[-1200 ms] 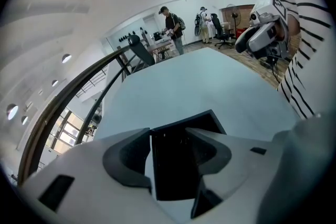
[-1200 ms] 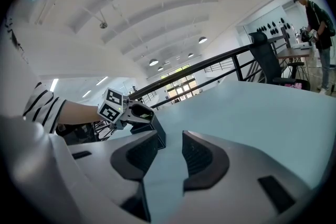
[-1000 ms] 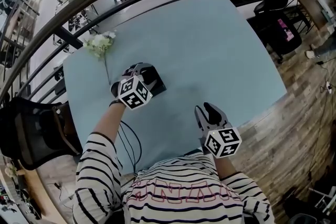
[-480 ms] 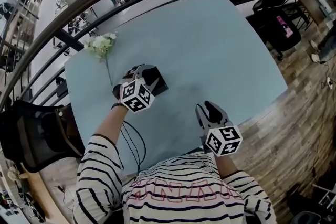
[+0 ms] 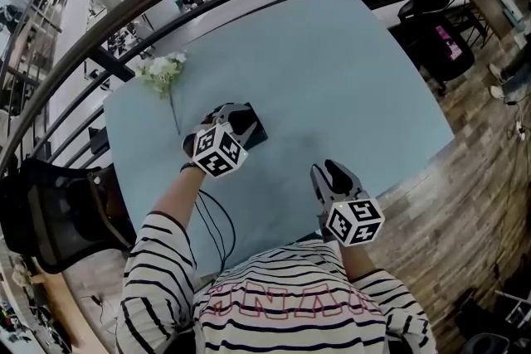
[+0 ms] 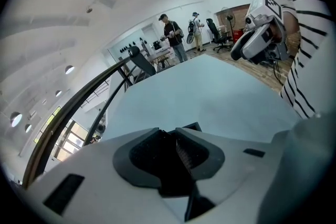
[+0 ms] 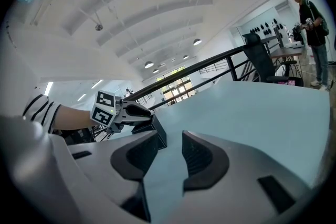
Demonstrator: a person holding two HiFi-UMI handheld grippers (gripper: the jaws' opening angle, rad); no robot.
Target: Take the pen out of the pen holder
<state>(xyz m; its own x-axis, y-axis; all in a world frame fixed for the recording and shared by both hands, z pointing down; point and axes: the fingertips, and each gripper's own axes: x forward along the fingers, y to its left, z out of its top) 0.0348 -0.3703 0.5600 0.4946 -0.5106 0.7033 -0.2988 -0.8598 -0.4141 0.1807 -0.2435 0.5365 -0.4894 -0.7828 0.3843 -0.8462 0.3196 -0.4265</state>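
Pen holder (image 5: pixel 255 131) mostly hidden under the left gripper (image 5: pixel 229 115), just a black corner showing, pen not to be made out, jaws just closing in, the dark gap between them unreadable, far-off people (image 6: pixel 171 36) mere specks.

Head camera looks steeply down on the table (image 5: pixel 332 54). Cameras on the left gripper (image 5: pixel 236 118) and right gripper (image 5: pixel 329 172) skim low across it, each seeing the other.

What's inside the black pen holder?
Contents hidden: the left gripper, fingers just closing, covers the pen holder; only its edge shows. No pen discernible between the fingers.
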